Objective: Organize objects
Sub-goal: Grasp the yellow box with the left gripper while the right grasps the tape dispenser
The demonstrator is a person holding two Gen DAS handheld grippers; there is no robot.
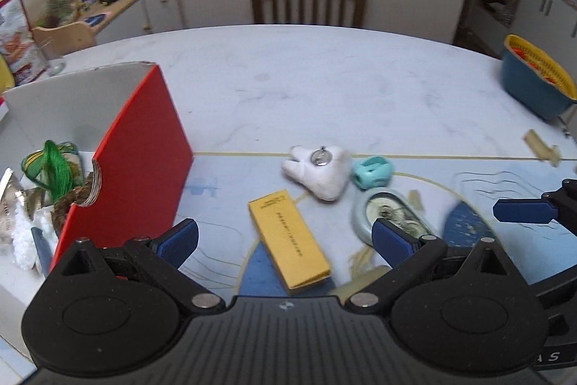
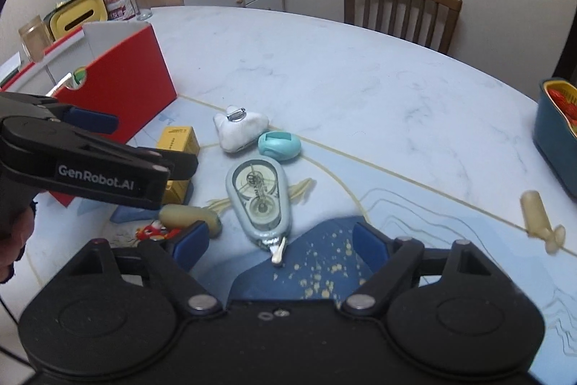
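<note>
Both claws stood wide and empty. The left gripper (image 1: 285, 237) hung over the yellow box (image 1: 288, 240). The right gripper (image 2: 279, 242) hung over the tape dispenser (image 2: 258, 201). The red box (image 1: 126, 161) stood near the table's (image 1: 324, 71) left edge.

The right gripper (image 2: 281, 244) hangs over the table (image 2: 324, 67) with jaws apart, nothing between them. Just ahead lies a tape dispenser (image 2: 258, 199), tip toward the camera. Beyond it sit a teal case (image 2: 279, 145) and a white plush (image 2: 238, 127), touching. The left gripper (image 2: 151, 143) reaches in from the left over a yellow box (image 2: 178, 141), its jaws seemingly apart. A red box (image 2: 119, 85) stands behind.
</note>
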